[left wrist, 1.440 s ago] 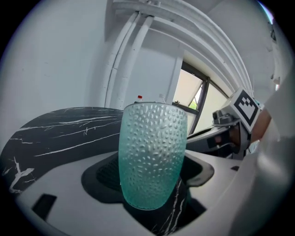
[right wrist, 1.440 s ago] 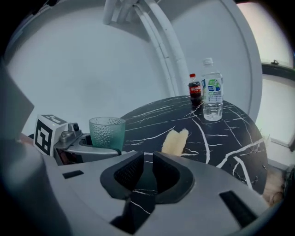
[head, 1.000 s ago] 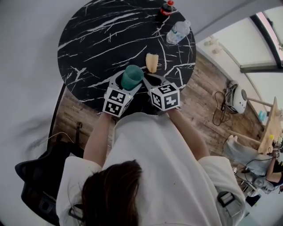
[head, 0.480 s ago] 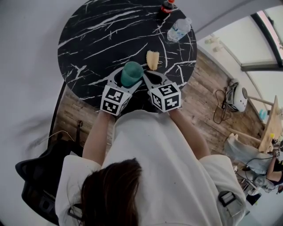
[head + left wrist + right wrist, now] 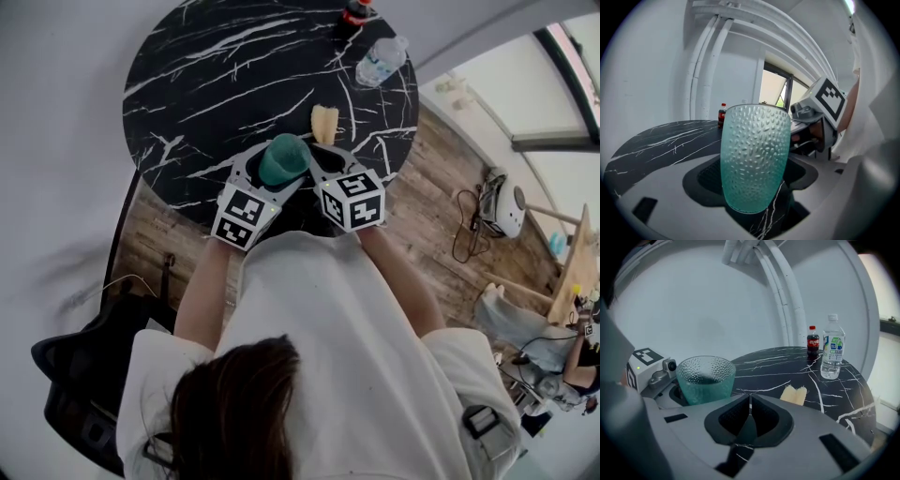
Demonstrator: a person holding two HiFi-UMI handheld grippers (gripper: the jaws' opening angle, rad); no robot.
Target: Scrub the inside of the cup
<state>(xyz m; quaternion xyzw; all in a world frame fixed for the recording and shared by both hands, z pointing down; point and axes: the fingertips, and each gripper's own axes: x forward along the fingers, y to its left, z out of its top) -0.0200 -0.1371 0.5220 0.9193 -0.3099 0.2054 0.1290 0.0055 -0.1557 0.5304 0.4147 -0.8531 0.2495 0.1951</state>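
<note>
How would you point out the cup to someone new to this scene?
Look at the round black marble table, at its near edge. The cup is clamped in the left tool; it alone is teal and dimpled, unlike the water bottle, the cola bottle and the pale yellow sponge beyond it.

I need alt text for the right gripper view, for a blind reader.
The right gripper, jaws shut and empty, points over a black table. A green cup is at left, a sponge ahead, a cola bottle and a water bottle farther back.
</note>
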